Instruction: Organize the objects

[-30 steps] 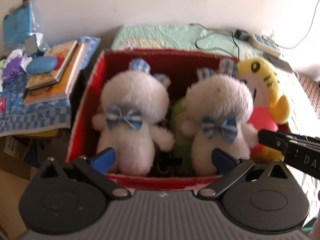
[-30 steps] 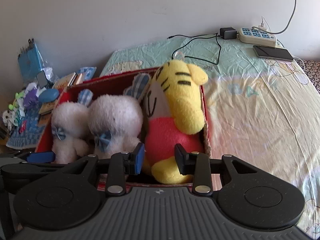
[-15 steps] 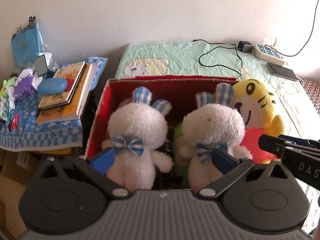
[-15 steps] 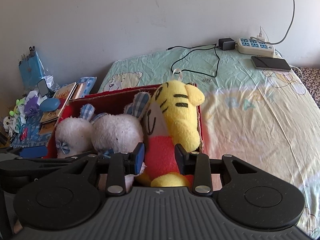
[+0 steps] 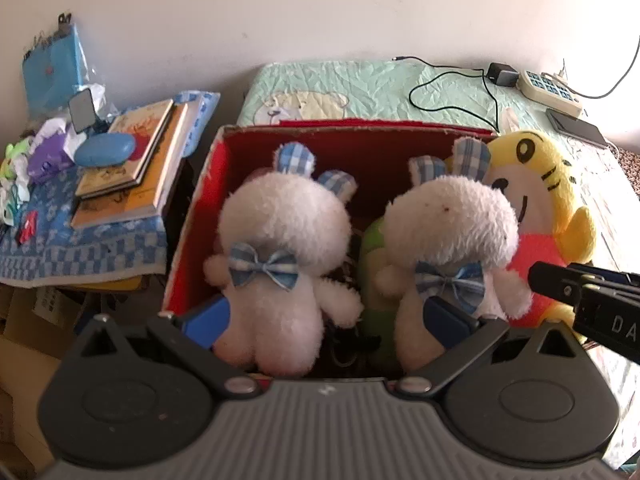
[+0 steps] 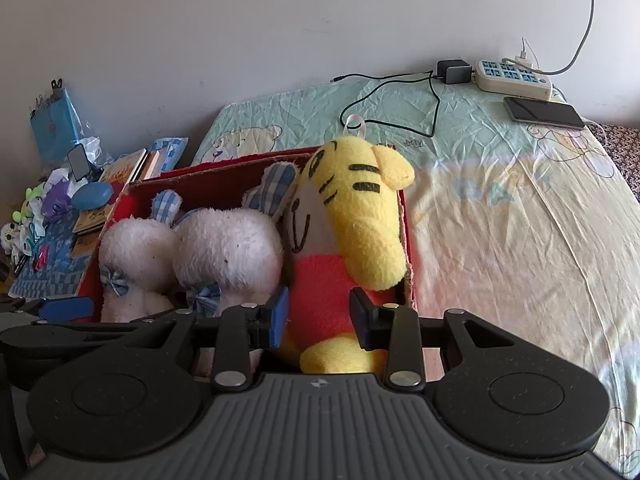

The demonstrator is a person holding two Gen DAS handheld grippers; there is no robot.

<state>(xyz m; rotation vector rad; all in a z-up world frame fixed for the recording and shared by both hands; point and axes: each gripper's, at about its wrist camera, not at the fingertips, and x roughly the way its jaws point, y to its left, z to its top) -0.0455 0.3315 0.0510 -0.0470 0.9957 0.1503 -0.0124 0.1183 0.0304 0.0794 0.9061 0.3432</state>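
Two white plush rabbits (image 5: pixel 280 256) and a yellow tiger plush (image 6: pixel 352 240) are seen upright inside the red box (image 5: pixel 208 184) on the bed (image 6: pixel 520 208); the left gripper (image 5: pixel 326 320) is held spread wide, the right gripper (image 6: pixel 318 316) pinched on the tiger's red body.

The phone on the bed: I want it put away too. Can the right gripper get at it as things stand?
Probably not yet. The right gripper has its jaws closed on the tiger in the box. The phone lies apart, with bare sheet before it.
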